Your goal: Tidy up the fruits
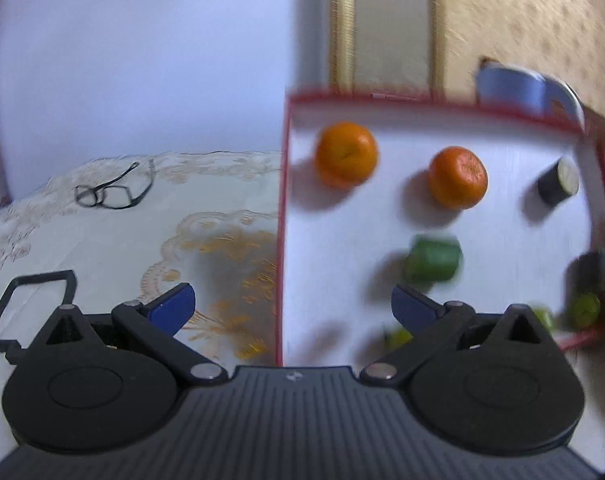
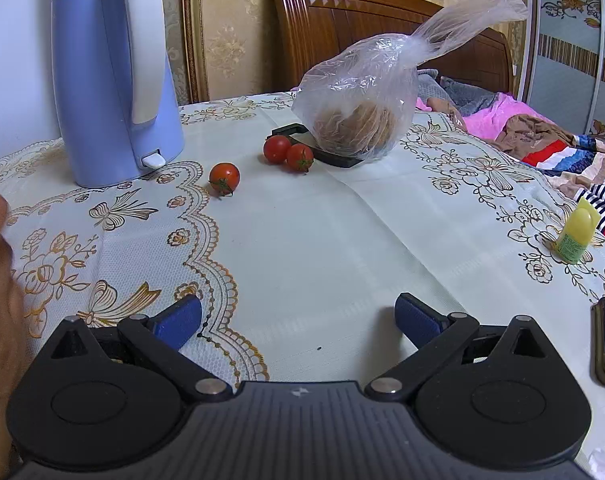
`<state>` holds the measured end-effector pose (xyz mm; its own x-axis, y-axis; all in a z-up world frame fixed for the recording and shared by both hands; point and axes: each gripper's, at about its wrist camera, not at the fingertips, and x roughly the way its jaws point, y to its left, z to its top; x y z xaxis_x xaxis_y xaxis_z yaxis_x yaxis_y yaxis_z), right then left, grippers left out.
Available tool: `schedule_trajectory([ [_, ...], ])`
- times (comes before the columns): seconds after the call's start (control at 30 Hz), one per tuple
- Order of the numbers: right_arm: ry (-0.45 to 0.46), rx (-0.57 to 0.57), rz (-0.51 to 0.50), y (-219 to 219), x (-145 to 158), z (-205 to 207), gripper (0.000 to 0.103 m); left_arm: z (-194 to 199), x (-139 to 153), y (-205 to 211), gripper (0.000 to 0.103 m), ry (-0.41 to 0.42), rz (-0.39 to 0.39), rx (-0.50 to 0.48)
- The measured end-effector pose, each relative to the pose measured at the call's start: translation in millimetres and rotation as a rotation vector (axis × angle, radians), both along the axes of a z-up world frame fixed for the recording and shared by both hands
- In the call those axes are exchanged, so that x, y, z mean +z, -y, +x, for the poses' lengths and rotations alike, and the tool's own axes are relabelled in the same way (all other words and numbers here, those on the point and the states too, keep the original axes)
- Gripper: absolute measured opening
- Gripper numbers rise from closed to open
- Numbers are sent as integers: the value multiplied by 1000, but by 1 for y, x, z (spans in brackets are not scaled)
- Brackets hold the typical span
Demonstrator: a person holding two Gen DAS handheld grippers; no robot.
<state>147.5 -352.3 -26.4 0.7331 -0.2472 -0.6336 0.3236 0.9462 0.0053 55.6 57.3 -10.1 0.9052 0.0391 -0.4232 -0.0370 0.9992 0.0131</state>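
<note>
Orange mandarins (image 1: 346, 155) sit gathered in the red-rimmed tray (image 1: 280, 240) while three tomatoes (image 2: 224, 177) lie loose on the tablecloth (image 2: 322, 240), so both left gripper (image 1: 292, 312) and right gripper (image 2: 298, 318) spread wide, empty, seemingly ready to collect.

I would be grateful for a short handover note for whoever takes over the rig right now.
Left tongs: open, empty, over the left edge of the red-rimmed white tray.
Right tongs: open, empty, above the tablecloth.
In the tray: two oranges, a green fruit, a dark piece; more blurred greens at its near right corner.
On the cloth: three tomatoes, one alone and a touching pair, near the kettle and plastic bag.
Left, likely: the tomatoes.
</note>
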Motion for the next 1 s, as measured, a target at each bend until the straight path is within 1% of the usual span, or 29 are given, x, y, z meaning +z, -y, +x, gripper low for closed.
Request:
schedule_trajectory([
  [0.17, 0, 0, 0, 0, 0, 0, 103, -4, -6, 22, 103, 7, 84, -56],
  [0.33, 0, 0, 0, 0, 0, 0, 103, -4, -12, 34, 103, -21, 128, -92],
  [0.5, 1, 0, 0, 0, 0, 0, 103, -1, -13, 30, 103, -28, 116, -97],
  [0.6, 1, 0, 0, 0, 0, 0, 103, -2, -13, 26, 103, -32, 88, -114],
  [0.73, 1, 1, 0, 0, 0, 0, 103, -1, -15, 28, 103, -39, 107, -111],
  [1.0, 1, 1, 0, 0, 0, 0, 103, -2, -13, 24, 103, -33, 115, -99],
])
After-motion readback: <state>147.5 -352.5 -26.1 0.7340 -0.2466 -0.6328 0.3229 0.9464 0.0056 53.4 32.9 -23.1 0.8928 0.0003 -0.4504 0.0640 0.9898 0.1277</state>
